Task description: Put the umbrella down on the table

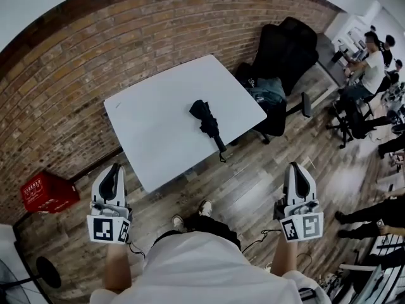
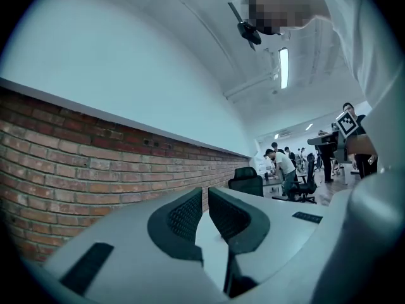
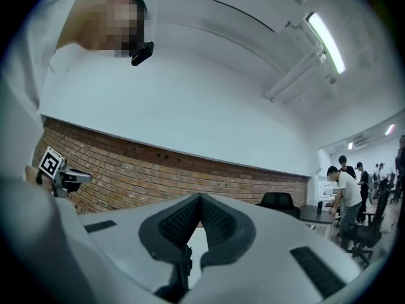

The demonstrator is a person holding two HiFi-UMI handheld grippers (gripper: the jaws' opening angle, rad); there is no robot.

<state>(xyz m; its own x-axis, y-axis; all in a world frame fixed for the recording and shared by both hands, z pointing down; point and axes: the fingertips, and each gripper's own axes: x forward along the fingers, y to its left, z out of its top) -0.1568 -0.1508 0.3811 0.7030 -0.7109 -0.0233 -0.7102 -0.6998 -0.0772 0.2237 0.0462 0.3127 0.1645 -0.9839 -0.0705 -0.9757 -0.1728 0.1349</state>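
Observation:
A black folded umbrella [image 1: 207,122] lies on the white table [image 1: 152,132], its handle end reaching toward the near edge. Both grippers hang well back from the table, close to the person's body and above the wooden floor. My left gripper [image 1: 114,168] is at the lower left, with its jaws together and nothing between them [image 2: 204,194]. At the lower right, my right gripper [image 1: 297,167] is also shut and empty [image 3: 200,198]. Neither one touches the umbrella.
A brick wall [image 1: 76,75] runs behind the table. A red crate [image 1: 47,192] sits on the floor to the left and a fan base [image 1: 47,272] at the lower left. A black office chair [image 1: 285,49] with a bag [image 1: 269,94] stands to the right of the table. People [image 1: 373,62] sit at desks far right.

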